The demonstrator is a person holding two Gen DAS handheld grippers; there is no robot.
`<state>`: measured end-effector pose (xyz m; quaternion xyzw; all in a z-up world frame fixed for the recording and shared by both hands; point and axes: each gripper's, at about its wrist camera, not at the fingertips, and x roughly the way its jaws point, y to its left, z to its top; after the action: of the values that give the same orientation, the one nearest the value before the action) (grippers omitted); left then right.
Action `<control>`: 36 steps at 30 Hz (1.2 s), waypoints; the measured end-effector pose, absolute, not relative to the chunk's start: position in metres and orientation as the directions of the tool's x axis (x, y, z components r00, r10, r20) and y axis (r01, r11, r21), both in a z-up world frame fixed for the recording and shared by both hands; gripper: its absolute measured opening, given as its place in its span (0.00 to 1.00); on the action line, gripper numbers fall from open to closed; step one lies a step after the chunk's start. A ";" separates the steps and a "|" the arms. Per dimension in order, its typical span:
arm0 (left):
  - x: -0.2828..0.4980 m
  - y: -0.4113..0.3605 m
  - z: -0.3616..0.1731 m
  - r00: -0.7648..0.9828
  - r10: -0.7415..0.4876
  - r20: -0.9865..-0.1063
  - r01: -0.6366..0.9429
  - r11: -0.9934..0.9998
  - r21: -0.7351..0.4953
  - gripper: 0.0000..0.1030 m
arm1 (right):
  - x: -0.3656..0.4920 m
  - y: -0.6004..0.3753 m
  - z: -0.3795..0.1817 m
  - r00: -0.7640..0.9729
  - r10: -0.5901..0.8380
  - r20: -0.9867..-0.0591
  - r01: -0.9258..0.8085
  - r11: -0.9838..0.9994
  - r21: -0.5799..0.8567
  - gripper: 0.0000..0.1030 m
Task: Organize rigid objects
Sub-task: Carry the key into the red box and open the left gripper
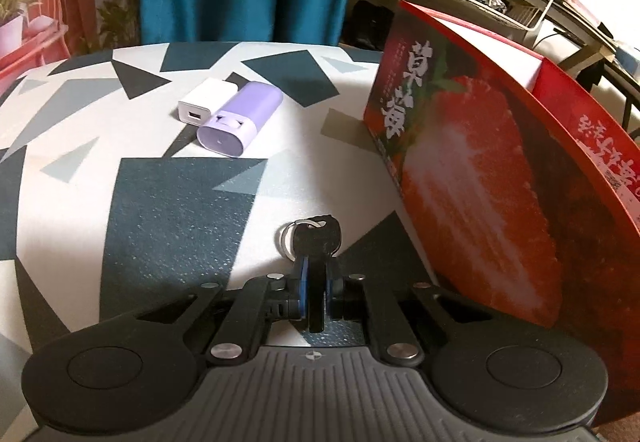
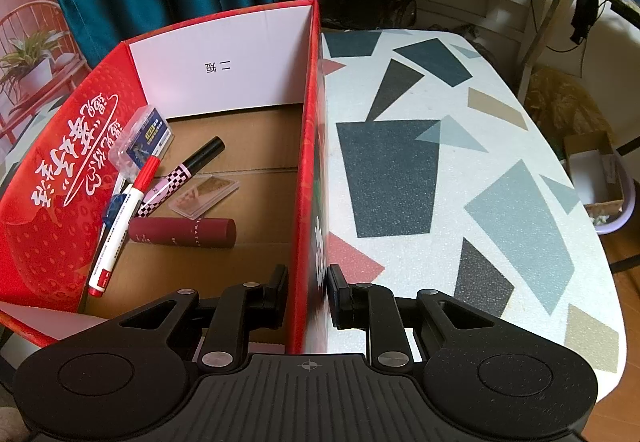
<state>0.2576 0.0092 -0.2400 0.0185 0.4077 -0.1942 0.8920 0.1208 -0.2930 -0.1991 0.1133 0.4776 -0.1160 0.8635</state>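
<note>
Patterned table with a red box and two small items on it

The table [image 1: 80, 145] has a rounded white top printed with dark teal, grey, tan and red angular patches, and it shows in both wrist views. On it, toward the far edge in the left wrist view, a white charger block [image 1: 204, 101] and a lilac cylinder-shaped case [image 1: 240, 119] lie side by side, touching. To their right stands an open red cardboard box [image 1: 472, 177] printed with a strawberry and white characters; its base rests flat on the tabletop. In the right wrist view the table surface right of the box is bare patterned top.
</note>
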 end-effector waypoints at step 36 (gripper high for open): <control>0.272 -0.104 -0.164 0.570 -0.571 -0.590 0.688 0.725 -0.036 0.09 | 0.120 -0.294 -0.199 0.515 -0.093 -0.852 0.307 0.948 0.082 0.20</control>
<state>0.2720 -0.1043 -0.1642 0.0992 0.2947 -0.3576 0.8806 0.1200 -0.2935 -0.1994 0.1117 0.4789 -0.1157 0.8630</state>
